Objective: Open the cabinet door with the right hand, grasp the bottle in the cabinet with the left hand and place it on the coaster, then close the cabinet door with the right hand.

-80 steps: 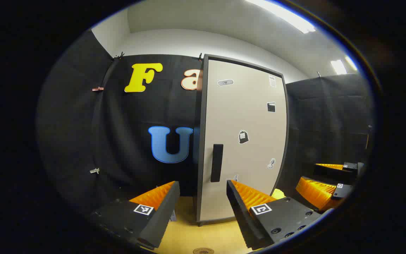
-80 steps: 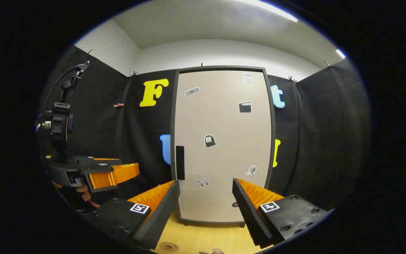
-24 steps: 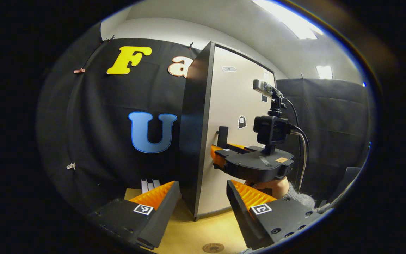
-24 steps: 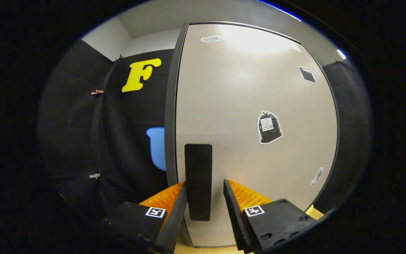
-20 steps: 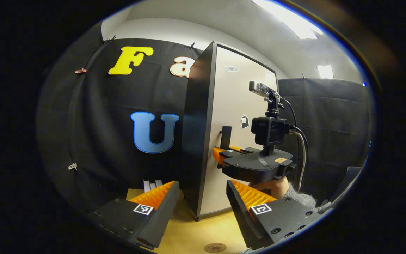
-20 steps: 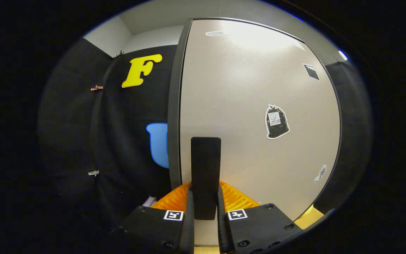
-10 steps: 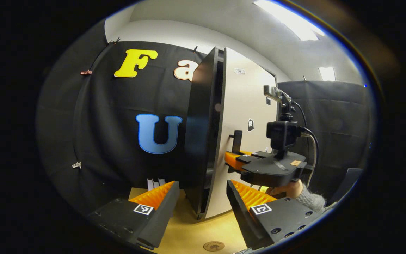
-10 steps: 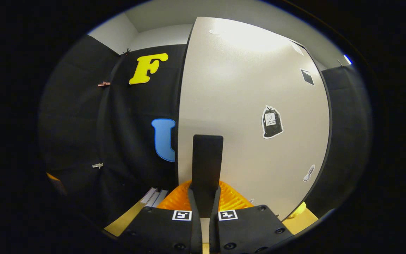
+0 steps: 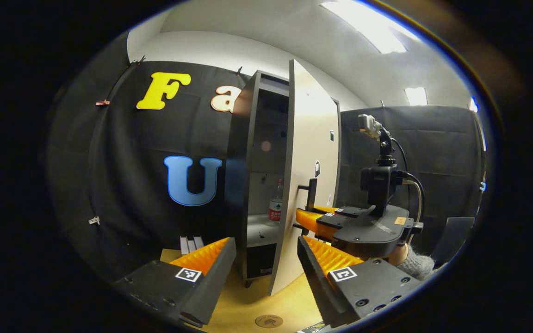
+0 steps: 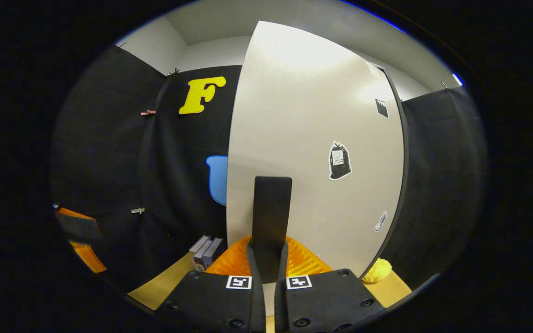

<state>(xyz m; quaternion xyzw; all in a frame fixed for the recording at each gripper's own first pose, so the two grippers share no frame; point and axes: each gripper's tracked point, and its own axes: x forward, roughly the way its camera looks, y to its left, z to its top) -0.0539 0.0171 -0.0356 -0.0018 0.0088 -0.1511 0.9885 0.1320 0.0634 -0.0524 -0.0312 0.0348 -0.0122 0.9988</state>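
Black cloth walls w/ a pale wooden tabletop [image 9: 243,310] below. Tall dark cabinet [image 9: 241,152] stands far centre, its beige door [image 10: 312,152] swung partly out. Right gripper [image 10: 269,270] is clamped tight on the black bar handle [image 10: 271,212], prob. to pull the door wider. Left gripper [image 9: 266,266] waits w/ fingers spread wide, empty, aimed at the gap. Clear plastic bottle w/ red label [image 9: 275,206] sits on the cabinet shelf. Round brown coaster [image 9: 269,321] lies near, on the table.

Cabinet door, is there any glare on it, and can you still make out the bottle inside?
Right gripper view: the cabinet door has a bright washed-out patch near its top. Left gripper view: the bottle on its shelf is small and dim but recognisable; a faint lens-flare spot floats in the dark interior above it.
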